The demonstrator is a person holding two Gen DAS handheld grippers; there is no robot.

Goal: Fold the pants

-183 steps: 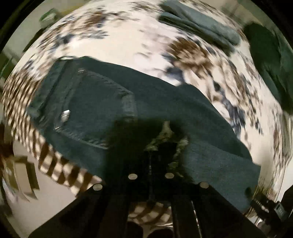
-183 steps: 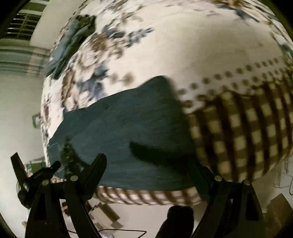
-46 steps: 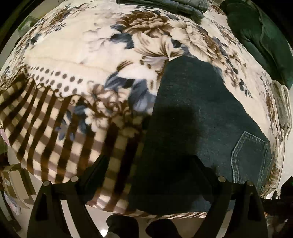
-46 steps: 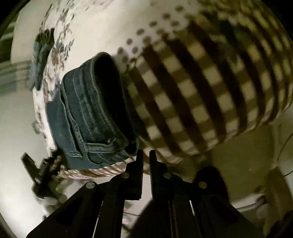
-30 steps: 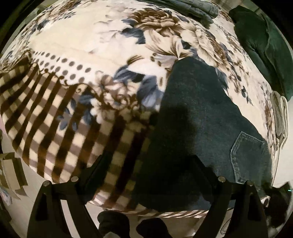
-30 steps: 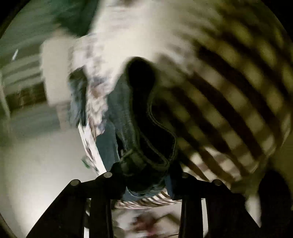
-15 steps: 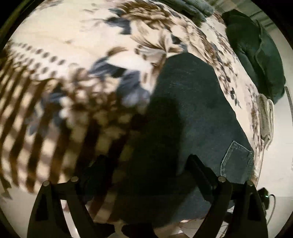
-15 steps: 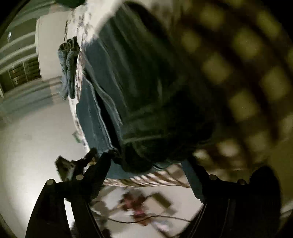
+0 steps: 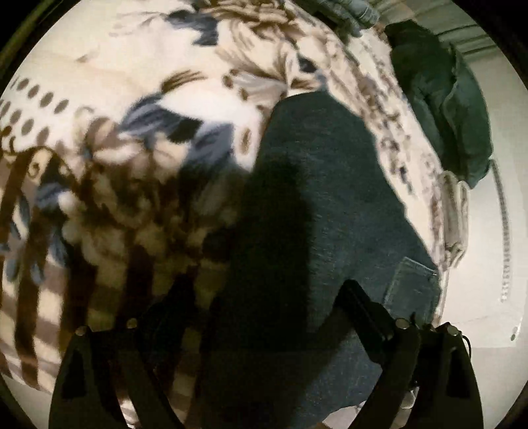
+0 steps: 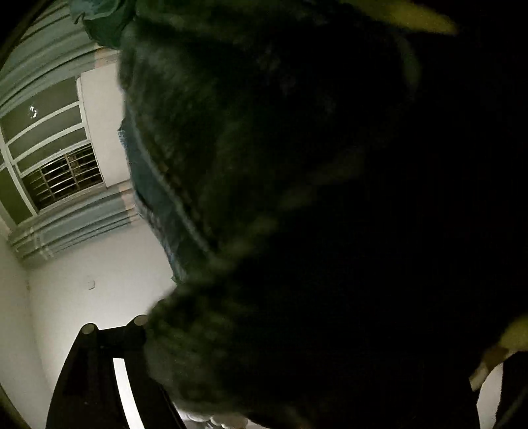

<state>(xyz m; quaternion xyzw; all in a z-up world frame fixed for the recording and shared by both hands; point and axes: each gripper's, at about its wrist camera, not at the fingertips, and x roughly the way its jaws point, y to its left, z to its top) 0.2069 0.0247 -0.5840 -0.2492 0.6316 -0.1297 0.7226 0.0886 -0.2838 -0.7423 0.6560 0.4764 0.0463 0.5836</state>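
Note:
The folded dark blue jeans [image 9: 323, 198] lie on the flowered and checked blanket [image 9: 138, 109], a back pocket [image 9: 412, 290] at the right. My left gripper [image 9: 260, 310] is open, its fingers [image 9: 366, 313] wide apart over the near end of the jeans. In the right wrist view the jeans [image 10: 264, 132] and the blanket's edge fill nearly the whole frame, very close and dark. Only the left side of my right gripper [image 10: 109, 363] shows; its fingertips are hidden under the cloth.
A dark green garment [image 9: 442, 92] lies at the far right of the bed. More folded denim [image 9: 349, 13] sits at the far edge. A pale folded cloth [image 9: 455, 211] hangs at the right edge. A barred window [image 10: 62, 178] and white wall show beside the bed.
My right gripper opened at the jeans' waist end and pushed in until cloth covers its view. My left gripper stayed open and moved closer over the jeans' near end.

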